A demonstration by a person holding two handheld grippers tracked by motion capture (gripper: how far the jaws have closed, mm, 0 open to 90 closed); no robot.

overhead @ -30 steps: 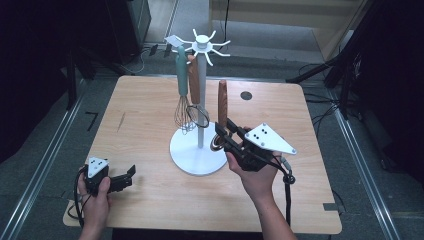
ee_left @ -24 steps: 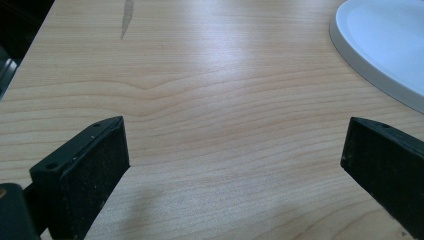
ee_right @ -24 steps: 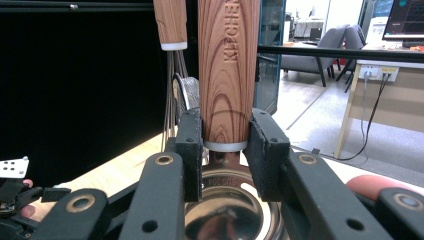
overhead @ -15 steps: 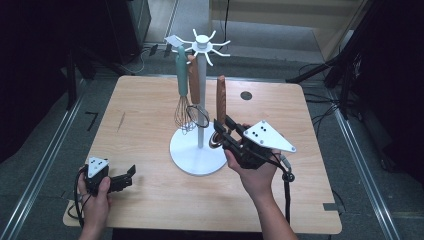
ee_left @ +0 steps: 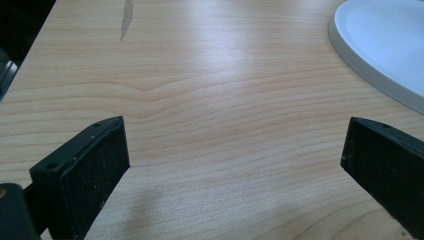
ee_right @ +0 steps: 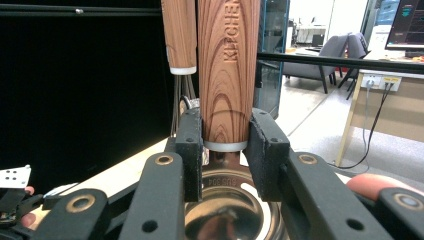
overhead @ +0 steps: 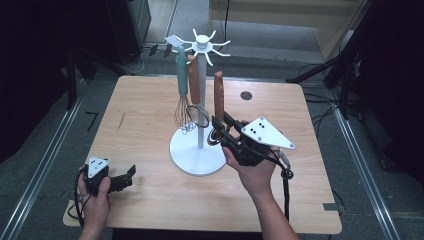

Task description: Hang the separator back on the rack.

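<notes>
The right hand-held gripper (ee_right: 225, 150) clamps a wood-handled ladle (overhead: 218, 97) upright beside the white utensil stand (overhead: 200, 100). Hanging it remains undone. The left hand-held gripper (ee_left: 235, 175) rests released on the bench (overhead: 140, 115).

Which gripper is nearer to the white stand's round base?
Right. The right gripper sits at the edge of the white stand's base, clamped on a wooden-handled utensil; the left gripper rests open, apart, near the table's front corner.

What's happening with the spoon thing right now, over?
Right gripper clamped on wooden-handled ladle, upright beside white rack. Left gripper open, resting on table. Whisk hangs close by.
</notes>
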